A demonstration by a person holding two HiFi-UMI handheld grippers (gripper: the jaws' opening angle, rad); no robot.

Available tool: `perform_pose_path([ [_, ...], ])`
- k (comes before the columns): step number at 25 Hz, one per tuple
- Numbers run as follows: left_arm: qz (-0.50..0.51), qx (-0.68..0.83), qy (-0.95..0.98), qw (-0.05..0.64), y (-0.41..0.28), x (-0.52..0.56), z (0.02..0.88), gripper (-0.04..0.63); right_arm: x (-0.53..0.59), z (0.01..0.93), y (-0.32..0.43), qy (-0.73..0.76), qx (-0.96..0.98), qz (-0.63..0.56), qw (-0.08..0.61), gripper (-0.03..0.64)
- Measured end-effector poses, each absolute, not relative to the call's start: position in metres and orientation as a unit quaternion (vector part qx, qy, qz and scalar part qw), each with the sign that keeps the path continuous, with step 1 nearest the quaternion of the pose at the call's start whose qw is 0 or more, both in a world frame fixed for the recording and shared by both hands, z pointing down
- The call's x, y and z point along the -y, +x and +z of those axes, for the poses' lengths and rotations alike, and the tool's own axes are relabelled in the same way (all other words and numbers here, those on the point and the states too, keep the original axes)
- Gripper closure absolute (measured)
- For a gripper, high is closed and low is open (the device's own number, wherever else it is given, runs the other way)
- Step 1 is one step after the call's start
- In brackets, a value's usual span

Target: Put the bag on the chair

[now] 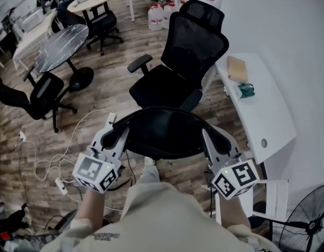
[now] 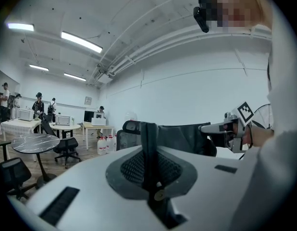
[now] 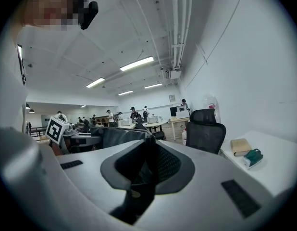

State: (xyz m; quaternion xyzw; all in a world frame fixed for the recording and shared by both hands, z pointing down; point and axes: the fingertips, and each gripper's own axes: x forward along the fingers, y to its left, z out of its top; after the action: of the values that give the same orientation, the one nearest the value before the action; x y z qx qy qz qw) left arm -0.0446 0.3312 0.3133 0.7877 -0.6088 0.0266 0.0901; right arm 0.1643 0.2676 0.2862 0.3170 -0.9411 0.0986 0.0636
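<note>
Bag (image 1: 162,133) hangs stretched between both tongs, just short of the chair (image 1: 180,56). It hides the seat's front edge, so I can't tell if they touch. Left tongs (image 1: 121,131) are shut on its dark strap and right tongs (image 1: 208,136) clamp fabric, probably its rim. Bench (image 1: 272,114) on the right carries a tan pad (image 1: 237,68) and a teal packet (image 1: 246,90) near its far edge.

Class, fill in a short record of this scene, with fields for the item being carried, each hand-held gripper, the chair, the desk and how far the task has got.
carried item: black bag, hanging between both grippers
left hand-held gripper: shut on a strap of the bag
right hand-held gripper: shut on the bag's dark fabric
chair: black office chair just beyond the bag, nothing on its seat
desk: white, right of the chair, holding a tan block and a teal item
task status: bag not yet on the chair
</note>
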Motion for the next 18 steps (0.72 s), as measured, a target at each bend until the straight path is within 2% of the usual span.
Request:
perform_pose_path([
  [10, 0.033, 0.591, 0.801, 0.093, -0.133, -0.215, 0.313, 0.555, -0.164, 0.285, 0.079, 0.337, 0.934, 0.092, 0.076, 0.548],
  [18, 0.029, 0.577, 0.813, 0.075, -0.171, -0.134, 0.306, 0.557, -0.088, 0.278, 0.041, 0.353, 0.93, 0.074, 0.069, 0.548],
])
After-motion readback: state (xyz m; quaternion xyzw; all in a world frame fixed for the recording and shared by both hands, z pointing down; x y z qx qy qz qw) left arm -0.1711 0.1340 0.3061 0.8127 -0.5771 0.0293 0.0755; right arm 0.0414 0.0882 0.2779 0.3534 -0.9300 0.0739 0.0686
